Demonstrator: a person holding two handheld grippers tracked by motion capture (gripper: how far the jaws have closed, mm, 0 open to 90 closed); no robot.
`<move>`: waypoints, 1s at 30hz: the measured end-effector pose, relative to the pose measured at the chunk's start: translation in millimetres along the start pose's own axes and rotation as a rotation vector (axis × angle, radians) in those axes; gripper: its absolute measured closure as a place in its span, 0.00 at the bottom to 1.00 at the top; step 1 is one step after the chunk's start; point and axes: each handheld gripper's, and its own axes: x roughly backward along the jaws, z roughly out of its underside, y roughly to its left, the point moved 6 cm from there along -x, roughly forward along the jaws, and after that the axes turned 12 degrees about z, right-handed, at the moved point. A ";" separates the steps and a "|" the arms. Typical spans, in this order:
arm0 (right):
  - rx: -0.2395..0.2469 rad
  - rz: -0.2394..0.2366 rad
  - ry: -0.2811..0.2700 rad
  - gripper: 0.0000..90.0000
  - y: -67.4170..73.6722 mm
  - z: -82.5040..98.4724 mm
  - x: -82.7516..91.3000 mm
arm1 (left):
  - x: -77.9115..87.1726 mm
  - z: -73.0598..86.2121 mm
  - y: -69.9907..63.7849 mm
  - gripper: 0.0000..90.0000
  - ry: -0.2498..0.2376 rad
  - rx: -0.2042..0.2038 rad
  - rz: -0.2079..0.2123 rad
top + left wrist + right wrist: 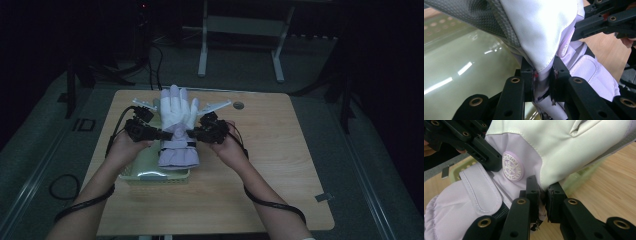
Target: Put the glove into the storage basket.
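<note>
Both of my tools are clamped on the glove: my left hand-held gripper pinches its left edge and my right hand-held gripper pinches its right edge, each at about wrist height, jaws pressed together on the fabric. I take the basket as my landmark for the rest.

Under everything is the wooden table, which carries the pale green basket near my side, left of centre. Held up above the basket is the glove, white in the fingers and palm, lilac in the cuff. Its fingers point away from me, past the far rim of the basket, and its cuff hangs down over the basket's right half. I cannot tell whether the cuff touches the basket or only hangs close above it. Smaller details: in the right gripper view a lilac strap crosses the wrist, and a round embossed badge sits just beside my left tool's jaws.

I judge the step in hand to be carrying the glove, stretched flat between both grips, with the basket as source or goal; which of the two I cannot say. The next move calls for both hands travelling together so the fabric stays taut, and neither grip loosening before the glove rests somewhere.
</note>
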 end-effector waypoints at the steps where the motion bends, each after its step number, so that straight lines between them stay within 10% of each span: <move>1: 0.000 0.000 0.000 0.91 0.0 0.0 0.0 | 0.0 0.0 0.0 0.85 0.000 0.000 0.000; 11: 0.028 -0.013 0.014 0.91 27.7 -15.5 -28.9 | 24.4 17.8 24.9 0.85 0.017 0.000 -0.005; 21: -0.002 0.003 0.066 0.91 27.5 3.8 -57.4 | 2.8 35.3 53.5 0.85 0.040 0.005 0.029; 30: -0.016 -0.001 0.143 0.91 32.5 27.3 -84.0 | -16.0 53.1 70.8 0.84 0.133 0.100 0.022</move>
